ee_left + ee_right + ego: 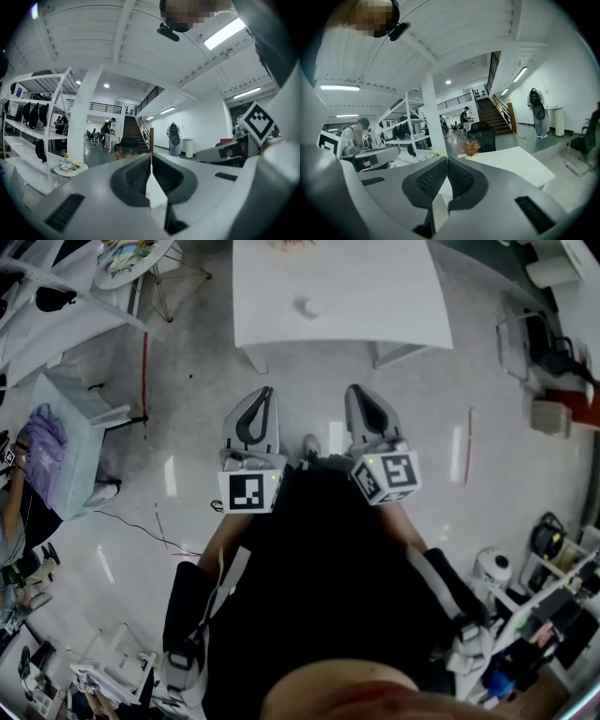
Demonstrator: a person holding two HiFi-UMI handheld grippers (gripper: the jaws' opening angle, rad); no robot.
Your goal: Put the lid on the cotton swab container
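two grippers are held level in front of the person's dark-clothed torso, side by side and apart, both clear of the table. the left gripper (264,395) has its jaws closed tip to tip with nothing gripped; its own view confirms the pads meet (151,158). the right gripper (446,161) is likewise closed and empty, its ribbed pads (433,178) pressed together. each carries a marker cube (250,491) at its rear.

surface: a white rectangular table (394,296) stands ahead of the grippers on white legs. the cotton swab container (305,307) shows only as a small pale shape near the middle of the top, well away from both grippers; it is too small to tell whether its lid is on. a dried plant (469,146) stands at the table's far edge.

floor: polished grey concrete (187,381) with light reflections, a red line (144,371) and a thin cable (141,526) to the left.

room: large open hall with a white ribbed ceiling and strip lights (225,33). a white column (83,122) stands beside white shelving (33,117) hung with dark bags. a staircase (133,129) rises to a railed mezzanine. a person wearing a backpack (174,138) stands by the far wall; others stand near the stairs. a round table (69,168) holds colourful items. a black chair (483,133) sits behind the white table.
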